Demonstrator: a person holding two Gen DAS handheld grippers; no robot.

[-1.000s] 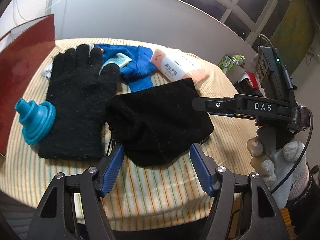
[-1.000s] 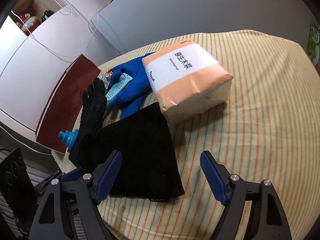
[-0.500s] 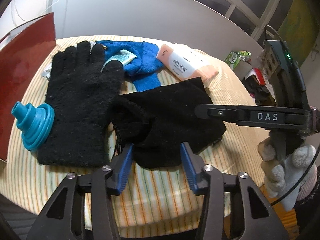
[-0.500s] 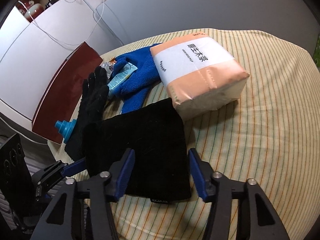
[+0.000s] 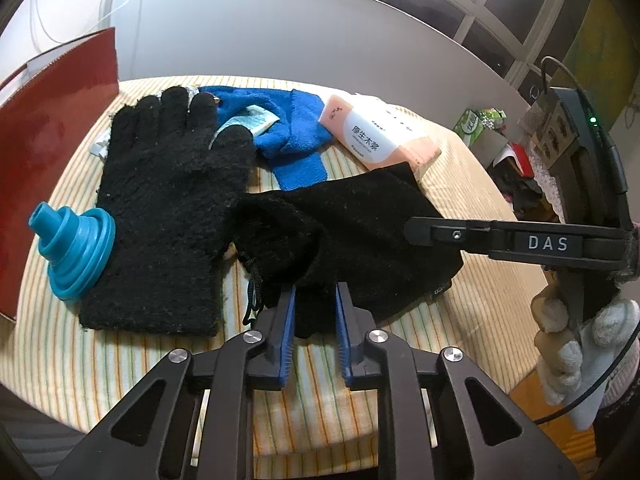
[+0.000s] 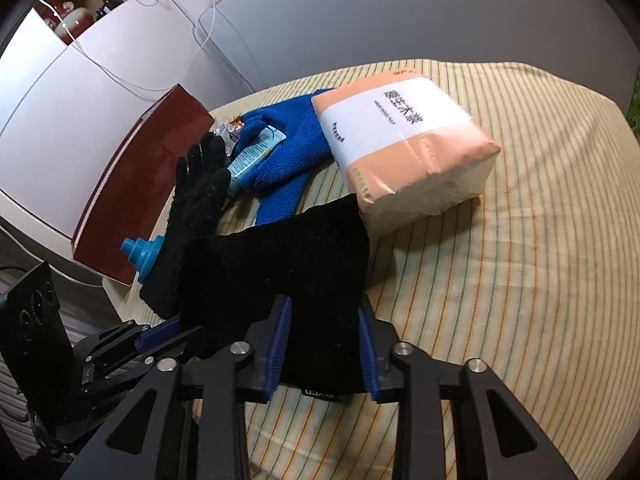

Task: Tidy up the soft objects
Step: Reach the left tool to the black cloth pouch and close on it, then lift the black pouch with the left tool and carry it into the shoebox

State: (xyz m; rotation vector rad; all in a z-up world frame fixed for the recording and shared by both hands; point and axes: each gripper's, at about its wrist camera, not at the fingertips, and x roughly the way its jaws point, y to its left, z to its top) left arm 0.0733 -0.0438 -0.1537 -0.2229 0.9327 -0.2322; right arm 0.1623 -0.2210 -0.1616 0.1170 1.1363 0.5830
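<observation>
Left gripper (image 5: 315,305) and right gripper (image 6: 323,322) each clamp an edge of the black pouch (image 5: 352,232) lying beside the black glove (image 5: 168,204) on the striped cloth (image 6: 520,240).

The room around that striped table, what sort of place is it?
Probably a lived-in home room. The table wears a striped cloth; white cabinets hold a red pot; a tissue pack and a black glove lie about.

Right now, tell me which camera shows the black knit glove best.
The left wrist view: the black knit glove lies flat, all fingers and cuff visible. The right wrist view shows it only edge-on, partly behind the black pouch.
</observation>
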